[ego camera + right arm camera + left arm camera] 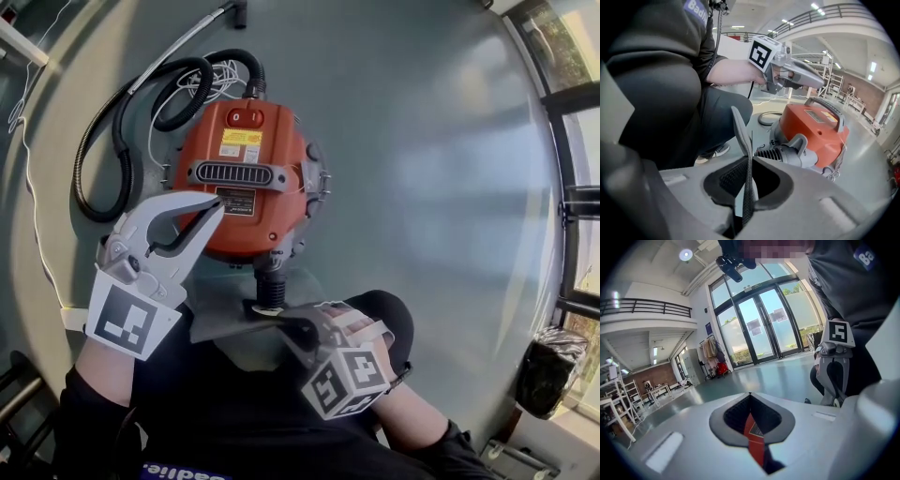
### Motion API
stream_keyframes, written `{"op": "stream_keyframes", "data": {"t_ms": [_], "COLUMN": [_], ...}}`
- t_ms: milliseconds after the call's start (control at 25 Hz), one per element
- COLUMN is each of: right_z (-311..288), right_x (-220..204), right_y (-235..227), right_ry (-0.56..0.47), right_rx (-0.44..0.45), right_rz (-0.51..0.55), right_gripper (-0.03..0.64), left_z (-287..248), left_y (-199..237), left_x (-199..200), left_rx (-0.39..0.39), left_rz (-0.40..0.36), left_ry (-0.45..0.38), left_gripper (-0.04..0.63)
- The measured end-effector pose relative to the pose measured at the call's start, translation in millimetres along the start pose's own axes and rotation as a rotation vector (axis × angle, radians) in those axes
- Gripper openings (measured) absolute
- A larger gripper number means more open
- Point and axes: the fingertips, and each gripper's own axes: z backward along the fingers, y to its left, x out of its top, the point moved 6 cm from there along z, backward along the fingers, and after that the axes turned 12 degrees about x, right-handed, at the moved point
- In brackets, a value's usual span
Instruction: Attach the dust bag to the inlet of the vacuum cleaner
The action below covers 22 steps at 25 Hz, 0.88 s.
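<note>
The orange vacuum cleaner [246, 173] lies on the grey floor, and its ribbed grey inlet [270, 281] points toward me. In the right gripper view the vacuum cleaner [820, 131] and inlet [787, 152] sit just beyond the jaws. My right gripper [281, 323] is shut on the grey dust bag [220, 323], right below the inlet. A fold of the dust bag [742, 136] stands up out of the right gripper [745, 206]. My left gripper [214, 204] hovers over the vacuum's near side, shut, with nothing in it. The left gripper [757, 446] shows only orange through its slit.
A black hose [122, 122] loops left of the vacuum, with a white cable [28, 187] trailing beside it. A black bag [548, 370] stands by the glass doors at the right. My dark-clothed legs [234, 412] crouch close behind the dust bag.
</note>
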Motion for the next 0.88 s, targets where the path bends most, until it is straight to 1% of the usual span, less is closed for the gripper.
{"op": "stream_keyframes", "data": {"t_ms": [160, 280, 400, 520, 680, 800, 880], "right_z": [-1.3, -2.4, -2.2, -5.5, -3.5, -2.4, -3.3], "right_x": [-0.7, -1.0, -0.5, -4.5, -4.3, -1.9, -2.2], "right_y": [-4.4, -5.0, -4.0, -2.5, -4.5, -5.3, -5.2], "right_ry": [-0.009, -0.014, -0.014, -0.025, -0.026, -0.021, -0.023], "right_rx": [-0.019, -0.025, -0.031, -0.034, -0.034, -0.03, -0.027], "right_rz": [0.01, 0.007, 0.007, 0.011, 0.002, 0.002, -0.002], "right_gripper": [0.017, 0.017, 0.017, 0.017, 0.017, 0.017, 0.017], "left_z": [-6.3, -11.6, -18.0, -25.9, -39.4, -46.4, -49.9], "left_y": [6.5, 10.0, 13.3, 15.3, 15.2, 16.9, 17.1], "left_x": [-5.8, -9.5, -11.6, -15.7, -24.2, -28.9, -31.6], "left_rx": [-0.006, -0.015, -0.044, -0.091, -0.19, -0.243, -0.271], "left_rz": [-0.022, -0.031, -0.044, -0.061, -0.094, -0.119, -0.12], "left_ry": [-0.009, -0.024, -0.047, -0.058, -0.055, -0.047, -0.052], "left_gripper": [0.037, 0.072, 0.102, 0.128, 0.165, 0.183, 0.186]}}
